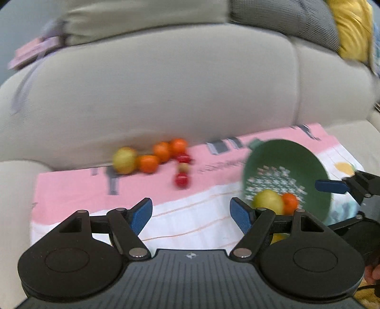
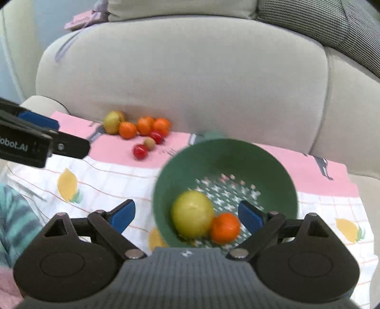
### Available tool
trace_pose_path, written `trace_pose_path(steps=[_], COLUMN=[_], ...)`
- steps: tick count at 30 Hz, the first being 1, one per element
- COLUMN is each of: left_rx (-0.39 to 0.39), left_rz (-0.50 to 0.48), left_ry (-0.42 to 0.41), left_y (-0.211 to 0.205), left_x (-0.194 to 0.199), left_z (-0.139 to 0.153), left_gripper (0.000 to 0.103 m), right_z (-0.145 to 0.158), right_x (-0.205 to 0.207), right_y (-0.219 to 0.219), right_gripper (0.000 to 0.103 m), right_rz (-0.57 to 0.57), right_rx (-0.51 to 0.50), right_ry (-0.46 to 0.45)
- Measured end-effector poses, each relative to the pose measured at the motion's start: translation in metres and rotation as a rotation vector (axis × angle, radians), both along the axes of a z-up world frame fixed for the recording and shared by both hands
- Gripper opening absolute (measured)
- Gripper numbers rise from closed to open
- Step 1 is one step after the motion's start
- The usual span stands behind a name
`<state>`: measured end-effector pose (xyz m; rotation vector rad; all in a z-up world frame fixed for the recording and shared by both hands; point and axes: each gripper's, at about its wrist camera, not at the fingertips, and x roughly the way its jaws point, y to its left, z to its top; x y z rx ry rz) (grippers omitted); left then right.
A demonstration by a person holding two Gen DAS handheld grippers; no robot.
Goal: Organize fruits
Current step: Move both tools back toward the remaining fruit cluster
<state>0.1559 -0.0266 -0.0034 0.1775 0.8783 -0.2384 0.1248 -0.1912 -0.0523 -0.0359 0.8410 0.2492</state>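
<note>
A green perforated bowl [image 2: 225,161] sits on a pink and white cloth [image 2: 99,176] on the sofa seat; it also shows in the left wrist view [image 1: 285,164]. Inside lie a yellow-green apple [image 2: 192,214] and an orange [image 2: 225,228]. At the back of the cloth lie a yellow-green apple [image 2: 112,122], three oranges [image 2: 144,126], two red fruits [image 2: 140,151] and a small tan fruit [image 2: 149,143]. My right gripper [image 2: 187,217] is open just above the bowl's near rim. My left gripper [image 1: 191,215] is open and empty over the cloth, left of the bowl.
The beige sofa backrest [image 2: 185,78] rises right behind the fruit. A grey cushion [image 2: 332,23] and a yellow cushion [image 1: 353,26] lie on top at the right. A pink item [image 2: 80,20] lies on the backrest at the left. The armrest [image 1: 14,190] borders the cloth's left.
</note>
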Motion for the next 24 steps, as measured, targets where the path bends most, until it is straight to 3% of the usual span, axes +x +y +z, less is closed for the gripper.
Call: trace_pose_path(steps=[6,14,19,24], left_rx=[-0.057,-0.077,-0.038,-0.071], left_rz=[0.122,0.139,0.129,0.15], left_ry=[-0.076,-0.133,-0.126,-0.092], left_y=[0.048,0.065,0.07,0.08], left_x=[-0.001,0.012,0.032,0.061], left_z=[0.005,-0.008,-0.019,-0.03], left_gripper=[0.087,0.083,0.083,0.083], right_z=[0.011,0.01,0.004,-0.004], right_x=[0.005,0.018,0.044,0.077], right_y=[0.027,0.057,0.072,0.077], right_gripper=[0.082,0.069,0.068,0.068], right_rz=[0.037,0.119,0.123,0.086], right_rx=[0.043,0.083,0.069,0.118], right_ry=[-0.05,-0.127,-0.098,-0.063])
